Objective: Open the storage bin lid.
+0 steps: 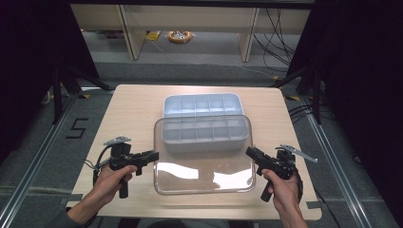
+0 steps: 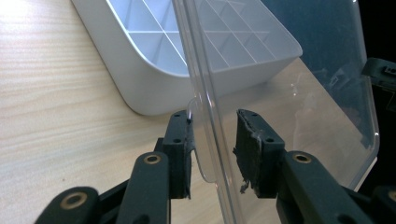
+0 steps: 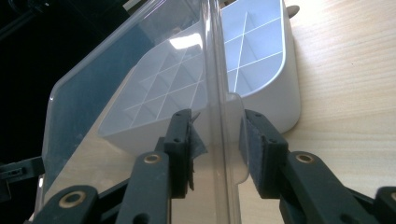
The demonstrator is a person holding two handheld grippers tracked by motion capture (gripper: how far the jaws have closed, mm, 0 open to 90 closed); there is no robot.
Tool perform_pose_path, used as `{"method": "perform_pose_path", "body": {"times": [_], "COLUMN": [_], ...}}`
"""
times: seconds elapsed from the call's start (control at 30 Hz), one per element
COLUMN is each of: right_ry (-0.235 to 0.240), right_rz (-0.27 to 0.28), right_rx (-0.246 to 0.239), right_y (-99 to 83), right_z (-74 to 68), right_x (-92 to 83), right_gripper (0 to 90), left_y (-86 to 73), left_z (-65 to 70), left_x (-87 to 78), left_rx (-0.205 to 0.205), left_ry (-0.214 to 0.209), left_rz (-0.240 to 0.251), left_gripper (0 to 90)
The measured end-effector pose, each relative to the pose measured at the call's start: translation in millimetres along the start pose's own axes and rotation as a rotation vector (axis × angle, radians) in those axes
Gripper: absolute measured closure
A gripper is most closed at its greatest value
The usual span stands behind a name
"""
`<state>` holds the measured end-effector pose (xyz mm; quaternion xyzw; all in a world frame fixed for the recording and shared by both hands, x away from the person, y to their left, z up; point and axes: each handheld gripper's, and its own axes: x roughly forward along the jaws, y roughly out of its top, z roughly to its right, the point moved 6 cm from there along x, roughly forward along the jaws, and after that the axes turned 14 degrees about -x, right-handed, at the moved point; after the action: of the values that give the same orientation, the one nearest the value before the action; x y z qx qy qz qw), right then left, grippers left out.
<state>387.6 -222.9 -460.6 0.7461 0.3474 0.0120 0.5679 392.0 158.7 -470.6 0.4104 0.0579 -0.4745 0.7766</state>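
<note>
A clear plastic lid [image 1: 204,175] hangs over the near half of the wooden table [image 1: 133,109], its far edge overlapping a white tray with several compartments [image 1: 202,104]. My left gripper [image 1: 153,156] is shut on the lid's left rim and my right gripper [image 1: 249,153] on its right rim. In the left gripper view the jaws [image 2: 215,123] straddle the lid's rim [image 2: 201,93], with the tray [image 2: 154,88] behind. In the right gripper view the jaws [image 3: 217,122] straddle the opposite edge of the lid [image 3: 116,65], beside the tray [image 3: 275,79].
The tray's compartments look empty. Bare tabletop lies left and right of the tray. Beyond the table's far edge are cabinet legs, cables and a yellow reel [image 1: 179,36] on the floor. Dark curtains flank both sides.
</note>
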Motion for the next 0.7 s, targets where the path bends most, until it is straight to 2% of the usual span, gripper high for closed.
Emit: {"method": "perform_pose_path", "body": {"times": [0.17, 0.23, 0.27, 0.3, 0.33, 0.43, 0.47, 0.5, 0.57, 0.63, 0.7], "right_ry": [-0.018, -0.004, -0.011, 0.006, -0.014, -0.014, -0.019, -0.011, -0.001, -0.001, -0.021], "right_rz": [-0.012, -0.012, -0.018, -0.008, -0.025, -0.018, -0.035, -0.031, -0.023, -0.025, -0.042], "right_rx": [-0.019, -0.005, -0.01, -0.009, -0.004, -0.007, -0.01, 0.006, 0.0, 0.004, 0.014], "right_y": [-9.4, -13.9, -16.5, -18.3, -23.4, -27.2, -32.1, -34.4, -38.5, -40.6, -48.1], "right_z": [-2.1, -3.0, -2.3, -2.8, -2.1, -2.2, -1.3, -2.3, -1.8, -2.5, -1.5], "right_x": [-8.6, -10.1, -10.8, -11.0, -11.7, -12.5, -13.8, -13.3, -15.0, -16.4, -19.6], "right_gripper": [65.1, 65.3, 65.3, 65.4, 65.3, 64.9, 64.9, 64.9, 64.8, 64.8, 64.8], "left_y": [-11.7, -15.6, -17.4, -19.2, -22.4, -25.2, -26.7, -28.2, -32.4, -37.3, -42.1], "left_z": [-0.6, -2.3, -3.3, -3.9, -5.4, -6.4, -6.7, -7.0, -7.3, -8.0, -9.3], "left_x": [-1.0, -1.5, -1.4, -1.2, -0.9, -1.2, -1.5, -1.5, -1.9, -1.8, -2.0], "left_rx": [-0.012, -0.018, -0.021, -0.029, -0.032, -0.03, -0.034, -0.032, -0.034, -0.039, -0.035], "left_ry": [-0.007, -0.011, -0.007, -0.009, -0.008, -0.007, -0.007, -0.011, -0.01, -0.024, -0.015], "left_rz": [-0.011, -0.025, -0.023, -0.025, -0.022, -0.026, -0.029, -0.03, -0.036, -0.046, -0.057], "left_gripper": [65.3, 65.2, 65.3, 65.3, 65.3, 65.3, 65.2, 65.3, 65.2, 65.2, 65.2]}}
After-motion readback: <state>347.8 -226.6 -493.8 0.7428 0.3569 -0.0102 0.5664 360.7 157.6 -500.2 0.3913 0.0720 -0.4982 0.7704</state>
